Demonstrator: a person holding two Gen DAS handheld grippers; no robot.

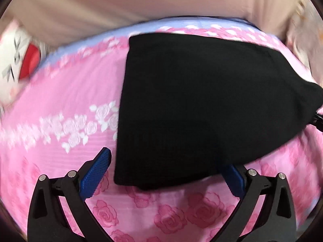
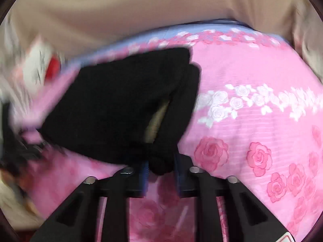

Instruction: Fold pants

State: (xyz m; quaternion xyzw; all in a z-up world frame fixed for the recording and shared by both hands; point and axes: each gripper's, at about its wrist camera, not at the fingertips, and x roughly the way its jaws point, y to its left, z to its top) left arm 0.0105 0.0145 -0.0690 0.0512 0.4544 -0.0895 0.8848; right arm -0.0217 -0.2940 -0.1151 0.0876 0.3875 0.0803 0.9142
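Note:
The black pants [image 1: 193,104] lie folded on a pink rose-print bedsheet [image 1: 60,100]. My left gripper [image 1: 167,171] is open, its blue pads apart; the near left corner of the pants lies between them, and the right pad is partly hidden under the cloth. In the right wrist view the pants [image 2: 113,109] are lifted and bunched. My right gripper [image 2: 160,171] is shut on a bunched edge of the pants, and the cloth hangs up and to the left from it. The right gripper also shows at the far right edge of the left wrist view [image 1: 319,119].
A white and red plush toy [image 1: 18,60] lies at the bed's left side; it also shows in the right wrist view [image 2: 44,64]. A beige headboard or wall [image 1: 141,4] runs behind the bed. Pink sheet spreads to the right [image 2: 262,121].

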